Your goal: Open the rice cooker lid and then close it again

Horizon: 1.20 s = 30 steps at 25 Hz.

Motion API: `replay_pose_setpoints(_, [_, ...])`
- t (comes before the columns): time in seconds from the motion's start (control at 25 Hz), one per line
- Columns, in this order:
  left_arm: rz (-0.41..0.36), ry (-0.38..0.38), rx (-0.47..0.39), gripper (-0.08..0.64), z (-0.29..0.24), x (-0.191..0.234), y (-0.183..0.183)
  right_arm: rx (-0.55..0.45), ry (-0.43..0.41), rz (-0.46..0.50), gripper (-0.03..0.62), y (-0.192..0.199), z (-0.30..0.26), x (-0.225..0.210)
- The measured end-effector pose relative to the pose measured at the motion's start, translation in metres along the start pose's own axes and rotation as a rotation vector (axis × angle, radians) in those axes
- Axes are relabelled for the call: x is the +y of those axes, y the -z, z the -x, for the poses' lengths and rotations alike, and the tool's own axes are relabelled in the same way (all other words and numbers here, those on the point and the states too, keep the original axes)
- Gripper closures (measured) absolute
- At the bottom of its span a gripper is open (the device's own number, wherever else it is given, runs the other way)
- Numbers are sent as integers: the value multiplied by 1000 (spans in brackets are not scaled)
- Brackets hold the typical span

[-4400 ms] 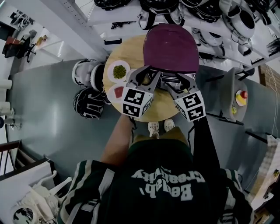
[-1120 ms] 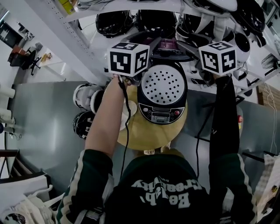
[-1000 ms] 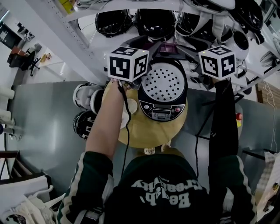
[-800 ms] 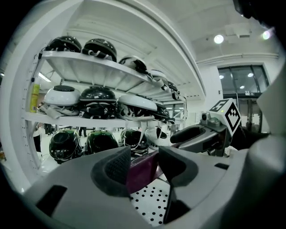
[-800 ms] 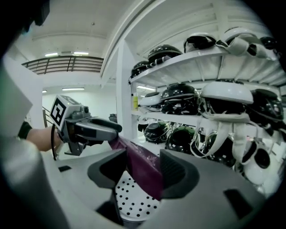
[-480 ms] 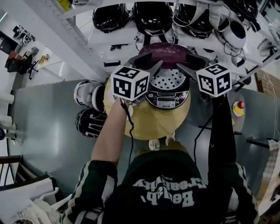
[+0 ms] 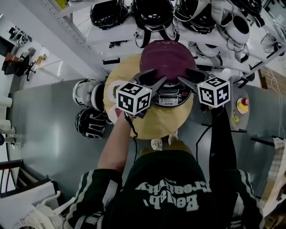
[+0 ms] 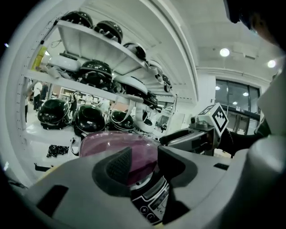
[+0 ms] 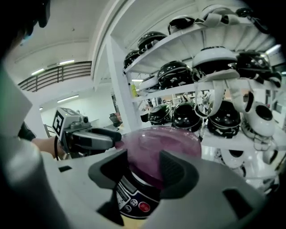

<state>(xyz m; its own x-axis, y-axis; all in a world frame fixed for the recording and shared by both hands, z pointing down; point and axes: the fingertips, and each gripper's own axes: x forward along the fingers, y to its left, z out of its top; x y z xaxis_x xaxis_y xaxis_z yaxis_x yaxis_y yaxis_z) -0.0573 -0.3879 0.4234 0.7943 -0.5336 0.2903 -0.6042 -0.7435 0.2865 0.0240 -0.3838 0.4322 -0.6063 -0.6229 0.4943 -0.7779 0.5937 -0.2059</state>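
Head view showed the rice cooker [image 7: 169, 96] sitting toward the far side of the round bench [image 7: 156, 127]. Its purple lid [image 7: 167, 60] was down over the pot, and only the control panel [image 7: 170, 99] showed beneath its front edge. I could not tell whether the catch had locked.

The left tool [image 7: 152, 77] and the right tool [image 7: 190, 76] sat at the lid's front, one at each front corner and angled in toward each other. I judged that I held them this way so that any push on the lid would land evenly and the cooker would not skid across the bench.

In the left gripper view the jaws were apart and closing. The lid's front rim and the panel showed through the gap, but neither pad pressed on anything. The right gripper view gave the same reading: jaws apart and closing, the purple dome framed between them, nothing clamped. Both tools pointed slightly downward, which suited bearing on the lid's top rather than gripping it.

The shelves [image 7: 111, 36] just behind the cooker were crowded with helmets [image 7: 152, 9]. That probably explained why I worked from the front and kept both tools low and close in.
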Motion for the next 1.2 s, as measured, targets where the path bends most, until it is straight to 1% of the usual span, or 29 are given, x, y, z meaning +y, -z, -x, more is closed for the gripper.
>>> replay_pose_setpoints(0.12, [20,-5,18,380,-5,-2,18,0,6,-35,369,16,-5,-2])
replay_pose_setpoints(0.28, [34,-40,41,393,-10,1,38,22,29,-46,370,34,-12,-3])
replay_pose_setpoints(0.44, [64,-68,69,402,-16,6,57,38,41,-86,372,51,-21,-6])
replay_pose_setpoints(0.52, [61,-82,84,402,-19,7,63,51,50,-84,371,57,-24,-7])
replay_pose_setpoints(0.68, [50,-96,102,417,-21,8,65,46,56,-91,390,59,-24,-8])
replay_pose_setpoints(0.8, [44,-100,136,415,-23,7,68,70,65,-74,372,62,-26,-5])
replay_pose_setpoints(0.92, [56,-100,172,390,-26,5,70,118,83,-35,350,65,-29,-3])
replay_pose_setpoints(1.04, [74,-92,197,393,-27,5,70,145,91,-25,350,65,-31,-3])
replay_pose_setpoints(1.2, [41,-116,216,385,-28,4,72,155,106,-5,348,66,-33,-2])
